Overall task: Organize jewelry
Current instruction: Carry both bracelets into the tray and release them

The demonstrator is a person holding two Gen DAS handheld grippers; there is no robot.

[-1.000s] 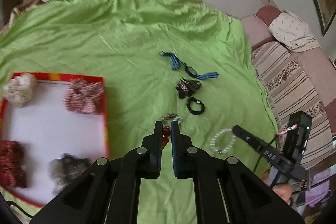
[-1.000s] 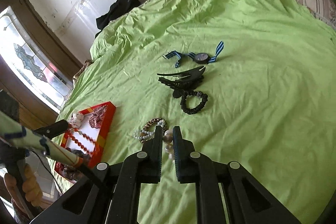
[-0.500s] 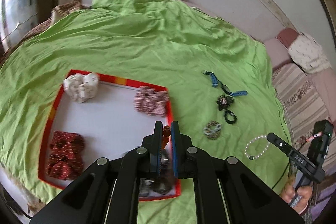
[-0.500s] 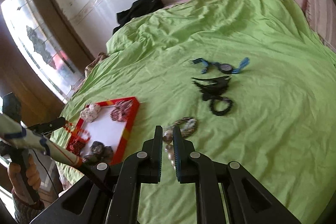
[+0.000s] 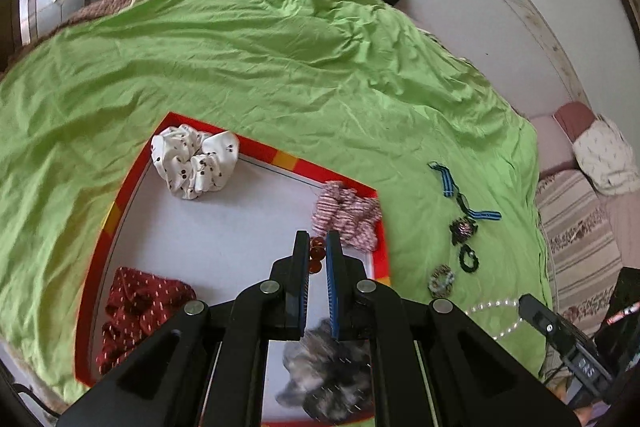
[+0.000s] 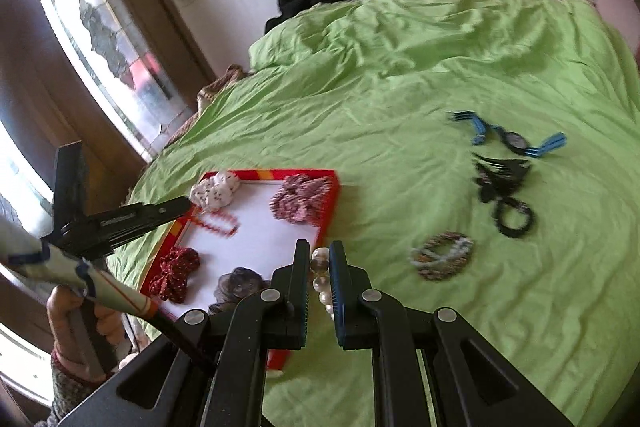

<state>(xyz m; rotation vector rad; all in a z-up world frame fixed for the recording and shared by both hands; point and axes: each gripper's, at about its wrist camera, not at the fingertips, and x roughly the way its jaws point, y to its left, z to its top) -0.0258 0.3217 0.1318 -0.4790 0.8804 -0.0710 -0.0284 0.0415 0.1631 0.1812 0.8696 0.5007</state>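
Red-rimmed tray point(image 5: 120, 203) on bed point(image 5: 280, 67) holds four scrunchies. Left hand-held gripper point(image 5: 317, 251) clamps amber beads point(image 5: 316, 259) over tray; right hand-held gripper point(image 6: 320, 263) clamps pearl bracelet point(image 6: 322, 283) at tray's 3 o'clock edge.

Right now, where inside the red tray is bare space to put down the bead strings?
The white middle of the red tray is bare, bordered by the white scrunchie, striped scrunchie, dark red scrunchie and grey scrunchie. The corners are crowded.
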